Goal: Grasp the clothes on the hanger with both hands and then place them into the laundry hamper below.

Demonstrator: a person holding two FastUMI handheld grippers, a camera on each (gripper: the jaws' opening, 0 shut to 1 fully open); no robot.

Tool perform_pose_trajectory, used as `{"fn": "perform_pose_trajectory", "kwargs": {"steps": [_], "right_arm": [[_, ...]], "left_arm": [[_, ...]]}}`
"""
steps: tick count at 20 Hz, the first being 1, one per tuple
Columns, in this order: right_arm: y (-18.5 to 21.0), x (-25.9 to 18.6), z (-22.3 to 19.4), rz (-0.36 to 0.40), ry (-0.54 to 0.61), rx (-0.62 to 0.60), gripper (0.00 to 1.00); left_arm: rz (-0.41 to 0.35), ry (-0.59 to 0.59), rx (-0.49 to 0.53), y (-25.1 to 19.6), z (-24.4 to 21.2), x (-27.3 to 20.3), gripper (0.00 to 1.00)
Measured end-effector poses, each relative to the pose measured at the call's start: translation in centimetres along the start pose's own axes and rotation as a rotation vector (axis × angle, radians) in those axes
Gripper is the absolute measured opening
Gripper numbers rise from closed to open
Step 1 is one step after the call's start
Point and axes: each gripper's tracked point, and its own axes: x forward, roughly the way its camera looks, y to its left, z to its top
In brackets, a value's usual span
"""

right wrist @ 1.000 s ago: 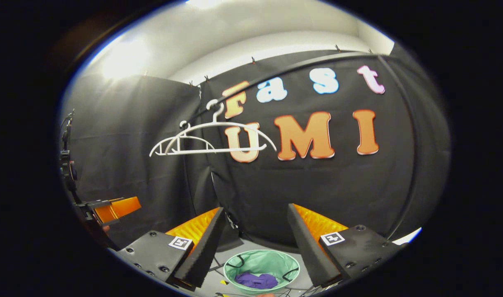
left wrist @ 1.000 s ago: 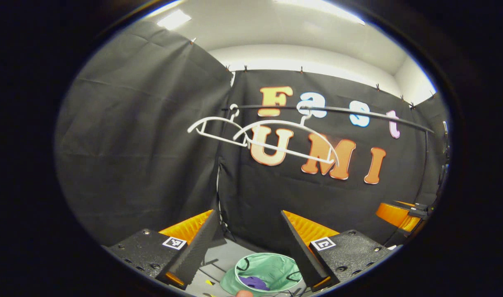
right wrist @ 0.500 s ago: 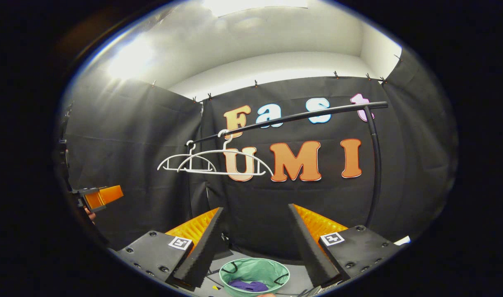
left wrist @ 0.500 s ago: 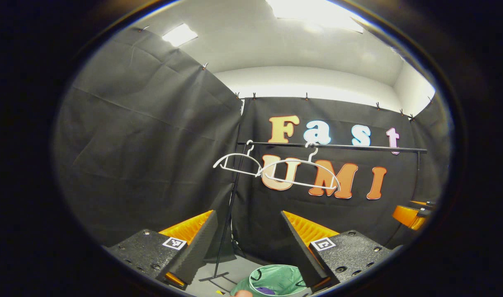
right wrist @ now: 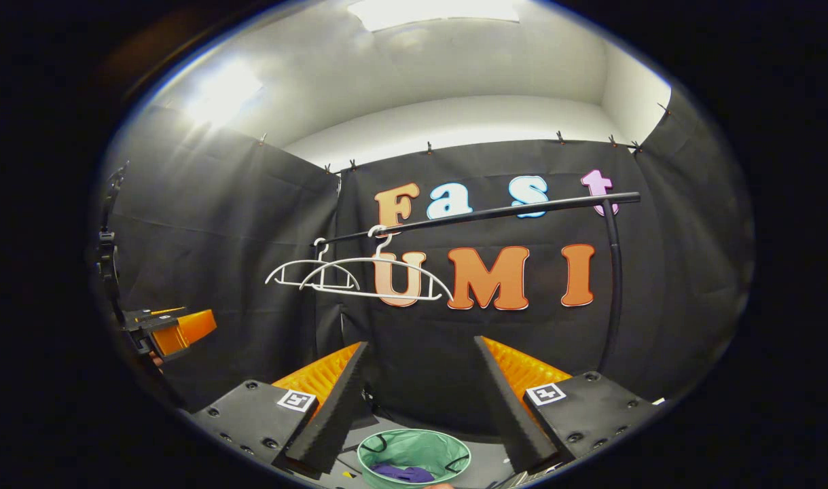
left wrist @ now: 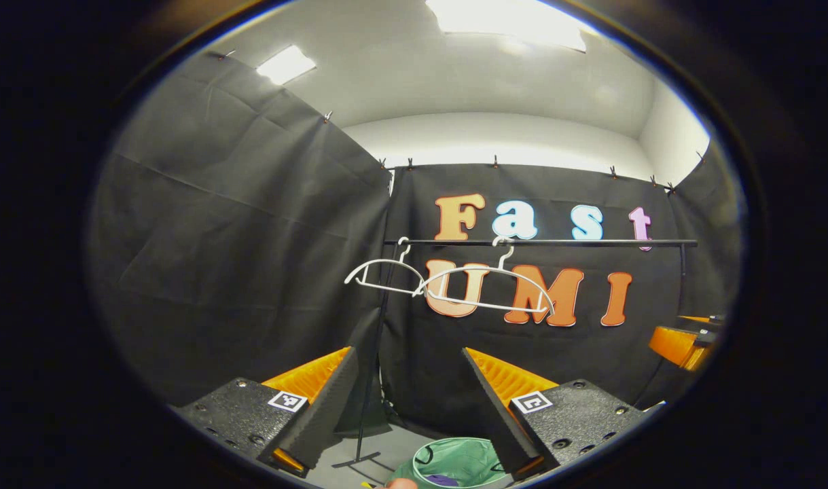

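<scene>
In the left gripper view, my left gripper [left wrist: 400,401] is spread wide and holds nothing. Two bare white hangers [left wrist: 485,288] hang on the black rail [left wrist: 590,242] ahead. Low between my fingers sits the green laundry hamper [left wrist: 454,462], purple clothes [left wrist: 443,479] inside.

In the right gripper view, my right gripper [right wrist: 420,401] is equally wide open and empty. The hamper [right wrist: 414,451] with the purple clothes [right wrist: 393,472] stands on the floor beneath the rail [right wrist: 488,212] and hangers [right wrist: 380,278]. My left gripper [right wrist: 172,329] shows at the far left edge.
</scene>
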Motion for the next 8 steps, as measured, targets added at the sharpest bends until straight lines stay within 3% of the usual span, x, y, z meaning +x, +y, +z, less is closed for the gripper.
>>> {"fn": "perform_pose_trajectory", "kwargs": {"steps": [5,6,8], "right_arm": [[0.94,-0.54,-0.47,0.026,0.018,0.024,1.00],[0.98,-0.47,-0.47,0.028,0.020,0.024,0.89],[1.09,-0.38,-0.57,0.033,0.022,0.032,0.89]], "left_arm": [[-0.004,0.011,-0.031,-0.33,-0.30,0.35,0.90],[-0.003,0.014,-0.028,-0.35,-0.30,0.29,0.90],[0.002,0.009,-0.011,-0.16,-0.13,0.29,0.90]]}}
